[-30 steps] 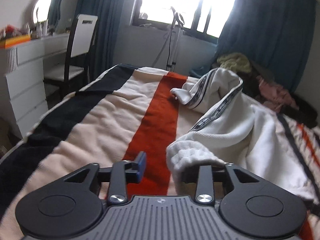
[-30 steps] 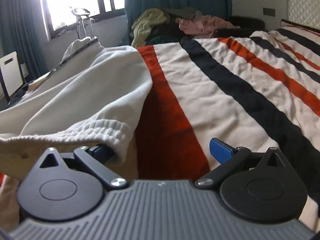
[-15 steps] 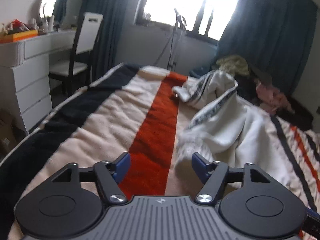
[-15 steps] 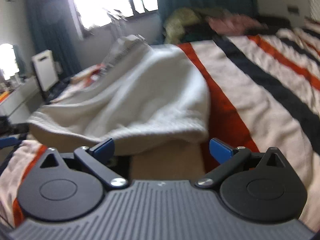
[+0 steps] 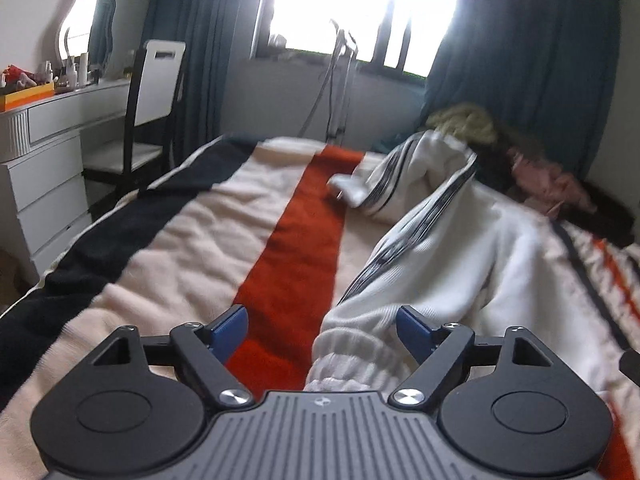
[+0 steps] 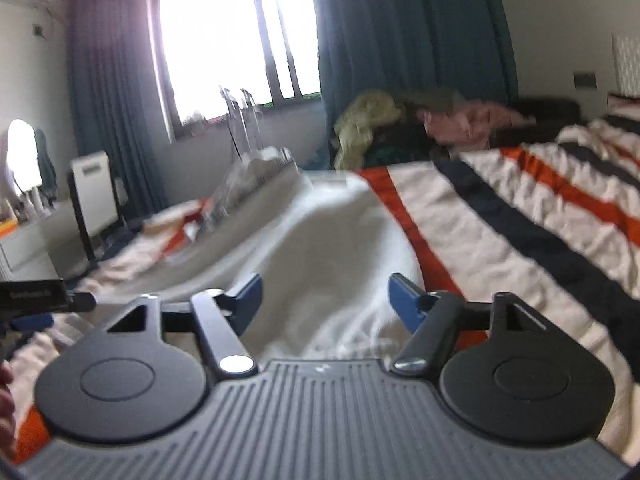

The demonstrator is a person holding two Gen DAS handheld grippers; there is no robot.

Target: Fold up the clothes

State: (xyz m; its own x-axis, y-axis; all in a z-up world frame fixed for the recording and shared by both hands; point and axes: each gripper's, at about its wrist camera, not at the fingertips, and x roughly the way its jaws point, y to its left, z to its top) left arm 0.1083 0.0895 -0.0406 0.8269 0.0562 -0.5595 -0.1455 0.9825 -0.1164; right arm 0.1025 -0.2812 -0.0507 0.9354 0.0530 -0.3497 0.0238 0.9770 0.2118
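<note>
On the striped bed (image 5: 168, 256), the white garment (image 5: 472, 264) is lying rumpled, not folded; both left tongs (image 5: 322, 326) and right tongs (image 6: 325, 294) are gaping wide, holding nothing.

On the bed (image 5: 192, 248), toward the right: a garment (image 5: 460, 256), its cuff (image 5: 352, 344) near, between the spread fingers of the left gripper (image 5: 322, 330), its sleeve (image 5: 384, 188) far. Left of the bed: a dresser (image 5: 44, 152), with a chair (image 5: 156, 92) just beyond it. Far, behind the bed: a window (image 5: 360, 8), a stand (image 5: 340, 80) before it. Far right: a heap of clothes (image 5: 504, 148). In the right wrist view, the garment (image 6: 332, 256) ahead of the right gripper (image 6: 324, 300), its fingers apart, bed (image 6: 540, 240) stretching right.
</note>
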